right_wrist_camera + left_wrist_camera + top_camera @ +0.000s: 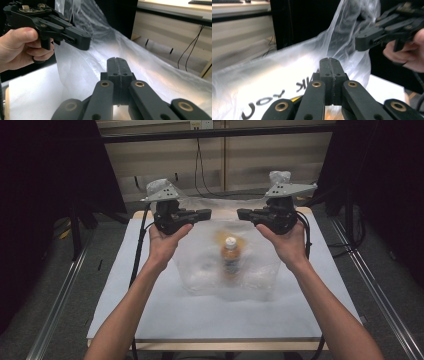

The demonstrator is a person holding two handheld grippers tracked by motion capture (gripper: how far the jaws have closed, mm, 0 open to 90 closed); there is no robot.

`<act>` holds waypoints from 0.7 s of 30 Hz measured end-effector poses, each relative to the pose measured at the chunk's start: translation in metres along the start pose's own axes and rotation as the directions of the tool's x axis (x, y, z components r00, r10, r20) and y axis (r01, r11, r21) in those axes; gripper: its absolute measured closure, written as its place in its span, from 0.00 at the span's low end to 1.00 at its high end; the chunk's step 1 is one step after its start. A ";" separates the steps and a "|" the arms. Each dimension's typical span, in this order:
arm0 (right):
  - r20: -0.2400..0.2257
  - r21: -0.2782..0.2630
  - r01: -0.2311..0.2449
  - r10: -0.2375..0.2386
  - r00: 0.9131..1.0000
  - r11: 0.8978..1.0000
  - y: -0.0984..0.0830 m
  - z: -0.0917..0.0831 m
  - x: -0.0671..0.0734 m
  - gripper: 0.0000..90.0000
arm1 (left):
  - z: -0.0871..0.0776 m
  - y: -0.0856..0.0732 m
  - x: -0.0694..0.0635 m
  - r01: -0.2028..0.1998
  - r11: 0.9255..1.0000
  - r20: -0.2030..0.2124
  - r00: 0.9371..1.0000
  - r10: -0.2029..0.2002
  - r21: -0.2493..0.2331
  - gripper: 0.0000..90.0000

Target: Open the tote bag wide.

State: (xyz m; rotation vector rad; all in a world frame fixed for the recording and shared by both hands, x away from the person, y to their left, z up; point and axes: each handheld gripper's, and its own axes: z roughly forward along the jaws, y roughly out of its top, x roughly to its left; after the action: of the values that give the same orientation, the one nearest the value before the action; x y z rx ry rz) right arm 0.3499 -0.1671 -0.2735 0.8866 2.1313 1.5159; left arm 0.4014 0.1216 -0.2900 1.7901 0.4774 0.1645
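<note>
Both forearms reach in from the near edge of the white table (pixel 150 320). Mid-table, a clear plastic bag (pixel 200 265) hangs with an orange bottle (pixel 230 257) upright inside. Left gripper (pixel 207 214) and right gripper (pixel 241 213), jaws pressed together, each pinch the bag's top edge, facing each other

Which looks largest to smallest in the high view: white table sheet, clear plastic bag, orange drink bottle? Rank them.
1. White table sheet
2. Clear plastic bag, blurred
3. Orange drink bottle, inside the bag
</note>
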 end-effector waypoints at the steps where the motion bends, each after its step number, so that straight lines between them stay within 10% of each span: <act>1: 0.000 0.000 0.000 0.000 1.000 1.000 0.000 0.000 0.000 1.00 | 0.003 -0.003 0.001 0.002 1.000 0.004 1.000 -0.002 0.010 1.00; 21: 0.013 0.072 -0.061 0.060 0.998 0.996 -0.033 0.028 -0.018 1.00 | 0.048 -0.041 0.007 0.029 0.991 0.041 0.999 -0.034 0.133 1.00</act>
State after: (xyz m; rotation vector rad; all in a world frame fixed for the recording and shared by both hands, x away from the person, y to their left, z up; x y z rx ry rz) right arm 0.3712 -0.1668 -0.3150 0.9899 2.1823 1.4675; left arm 0.4153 0.0894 -0.3428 1.9107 0.4949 0.0731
